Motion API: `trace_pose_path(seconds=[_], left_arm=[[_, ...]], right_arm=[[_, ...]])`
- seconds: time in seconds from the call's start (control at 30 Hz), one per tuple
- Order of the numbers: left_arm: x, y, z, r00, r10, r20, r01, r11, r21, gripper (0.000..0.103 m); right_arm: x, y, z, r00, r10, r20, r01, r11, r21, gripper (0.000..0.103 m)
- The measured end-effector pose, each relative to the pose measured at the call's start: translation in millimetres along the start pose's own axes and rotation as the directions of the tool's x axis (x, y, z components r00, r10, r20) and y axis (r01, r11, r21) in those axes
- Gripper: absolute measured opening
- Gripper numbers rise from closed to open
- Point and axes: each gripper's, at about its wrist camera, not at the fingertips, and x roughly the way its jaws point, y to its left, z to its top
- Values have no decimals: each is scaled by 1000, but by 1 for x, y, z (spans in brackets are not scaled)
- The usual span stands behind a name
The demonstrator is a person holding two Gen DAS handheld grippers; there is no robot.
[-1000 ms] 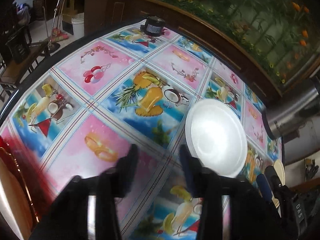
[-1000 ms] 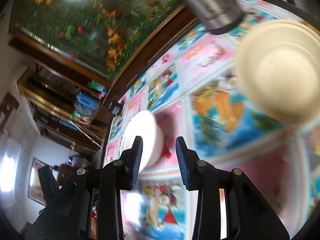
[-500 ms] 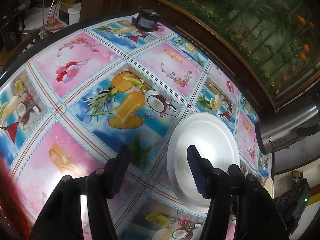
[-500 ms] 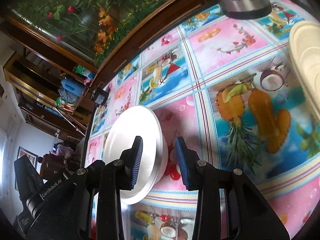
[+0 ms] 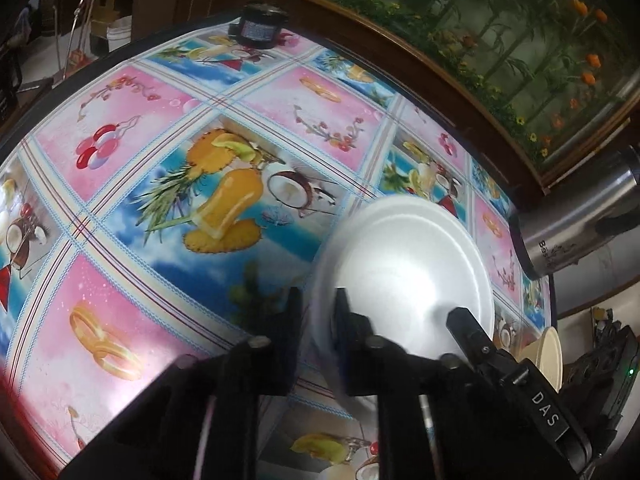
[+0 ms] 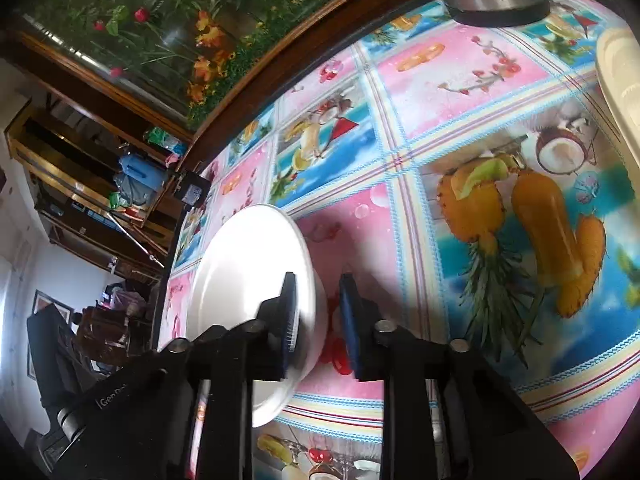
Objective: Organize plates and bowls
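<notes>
Both claws close on the same white plate, one on each side of it. Left claw (image 5: 316,320) has just been closing, and its jaws now pinch the plate (image 5: 408,264) at the rim nearest the camera, about 7 o'clock on the disc, with one finger outside the rim and the other over the plate's inner face. Right claw (image 6: 318,312) has also just been closing — its left finger (image 6: 286,312) lies on the plate's inner face and its right finger sits outside the rim on the pink cloth, the rim caught between them at roughly 4 o'clock of the plate in that view.

In the left view the plate lies on the table (image 5: 120,152), on a bright fruit-printed cloth, at the 4 o'clock part of the picture. A steel flask (image 5: 576,232) stands near it at 3 o'clock, close to the table's edge. A cream bowl (image 5: 548,356) peeks in at 4 o'clock, beyond the right claw's black body. A small dark jar (image 5: 260,28) sits far off at 12 o'clock, by the wooden frame — well apart from the plate.
</notes>
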Motion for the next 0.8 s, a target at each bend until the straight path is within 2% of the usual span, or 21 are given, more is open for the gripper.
trace_pose_path(seconds=[0.1,0.33,0.47,0.53,0.63,0.8], left_arm=[[-3,-1,1,1000,12,-4,-12,1000,12,8],[-28,3,-4,1000,-17,9,17,1000,9,8],[-44,14,-17,999,-33,-2,33,999,-2,8],[-54,20,-25,999,-47,-10,47,999,-12,8],[-81,28,-38,999,-42,10,42,999,0,8],[-144,46,-61,995,-12,100,6,998,61,8]], right_arm=[[-4,3,-1,1000,-1,7,1,1000,-8,9],[-11,-2,-9,997,54,-47,-52,998,43,9],[-20,0,-20,992,88,-92,-80,994,78,9],[-32,4,-27,992,96,-87,-90,993,74,9],[-52,16,-43,991,105,-86,-101,994,52,9],[-85,48,-81,984,157,-87,-158,987,-2,9]])
